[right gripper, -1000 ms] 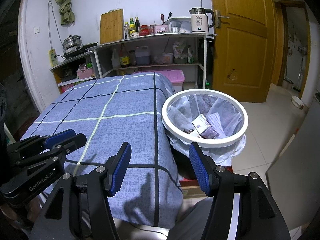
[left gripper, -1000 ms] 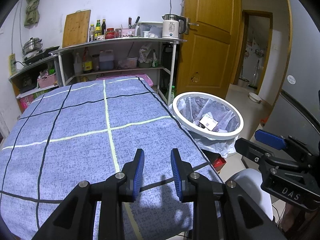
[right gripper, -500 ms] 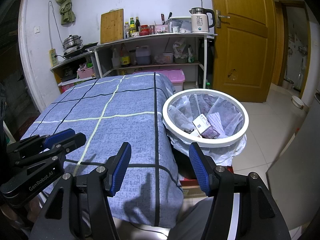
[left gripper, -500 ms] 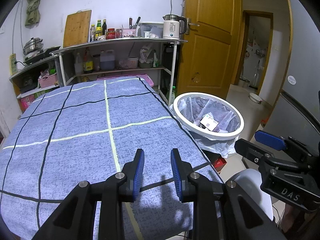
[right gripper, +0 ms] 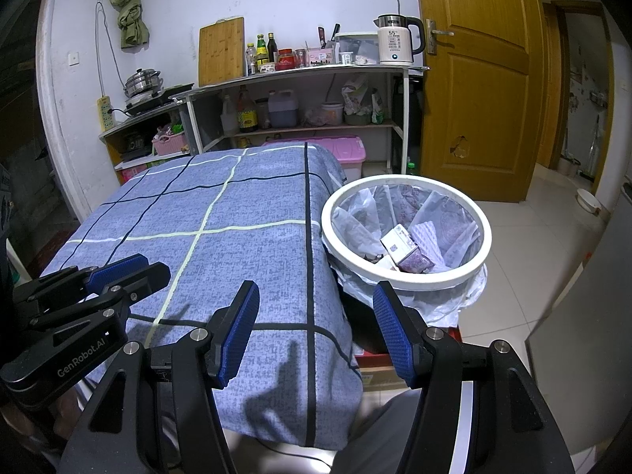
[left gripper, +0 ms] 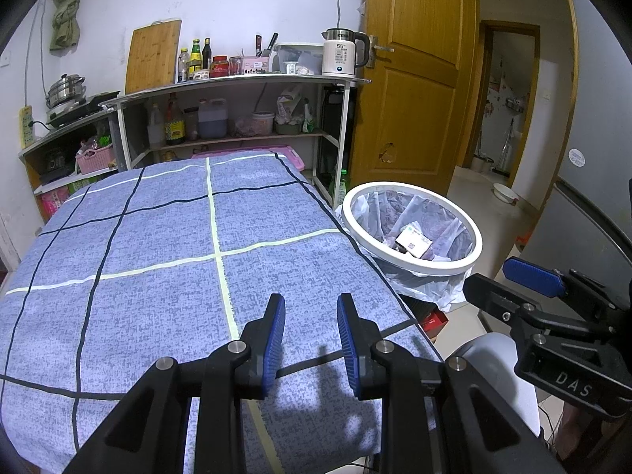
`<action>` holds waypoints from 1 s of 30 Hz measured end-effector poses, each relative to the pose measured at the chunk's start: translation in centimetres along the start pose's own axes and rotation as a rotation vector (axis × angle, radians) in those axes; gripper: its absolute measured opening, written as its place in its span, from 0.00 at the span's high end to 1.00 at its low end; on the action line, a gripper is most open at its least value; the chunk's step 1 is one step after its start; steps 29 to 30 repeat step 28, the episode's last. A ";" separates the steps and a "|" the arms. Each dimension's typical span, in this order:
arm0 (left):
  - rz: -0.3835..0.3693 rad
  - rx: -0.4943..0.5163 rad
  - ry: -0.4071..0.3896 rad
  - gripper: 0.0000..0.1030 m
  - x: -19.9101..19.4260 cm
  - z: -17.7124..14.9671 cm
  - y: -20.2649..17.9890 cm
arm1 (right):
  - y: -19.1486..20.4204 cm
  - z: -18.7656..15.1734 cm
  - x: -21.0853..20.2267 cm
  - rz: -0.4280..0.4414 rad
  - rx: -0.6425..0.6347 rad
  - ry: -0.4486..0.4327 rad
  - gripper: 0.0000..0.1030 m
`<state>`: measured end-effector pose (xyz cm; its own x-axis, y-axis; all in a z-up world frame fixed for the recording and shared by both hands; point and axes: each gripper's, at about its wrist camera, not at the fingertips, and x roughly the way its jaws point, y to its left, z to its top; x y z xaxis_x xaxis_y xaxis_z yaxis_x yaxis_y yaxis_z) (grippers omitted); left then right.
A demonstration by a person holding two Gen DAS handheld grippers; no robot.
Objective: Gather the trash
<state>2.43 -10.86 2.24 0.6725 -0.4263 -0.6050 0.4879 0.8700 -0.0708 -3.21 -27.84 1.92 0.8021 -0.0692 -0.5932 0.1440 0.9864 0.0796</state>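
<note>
A white-rimmed trash bin (left gripper: 470, 233) (right gripper: 485, 237) lined with a plastic bag stands on the floor at the table's right edge. A small box (left gripper: 412, 240) (right gripper: 399, 241) and wrappers lie inside it. The table wears a blue checked cloth (left gripper: 158, 252) (right gripper: 237, 245) with nothing lying on it. My left gripper (left gripper: 310, 304) hovers over the cloth's near edge, jaws a little apart and empty. My right gripper (right gripper: 314, 296) hangs wide open and empty over the table's near right corner, beside the bin. Each gripper shows at the edge of the other's view.
A shelf unit (left gripper: 245, 83) (right gripper: 316, 71) with bottles, a kettle (left gripper: 339, 51) and a cutting board stands behind the table. A pink storage box (right gripper: 335, 150) sits under it. A wooden door (left gripper: 414, 79) is at the right, with tiled floor beyond.
</note>
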 end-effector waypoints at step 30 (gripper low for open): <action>0.024 -0.004 -0.005 0.74 -0.1 -0.2 1.0 | 0.0 -0.5 0.4 -0.001 -0.001 0.004 0.41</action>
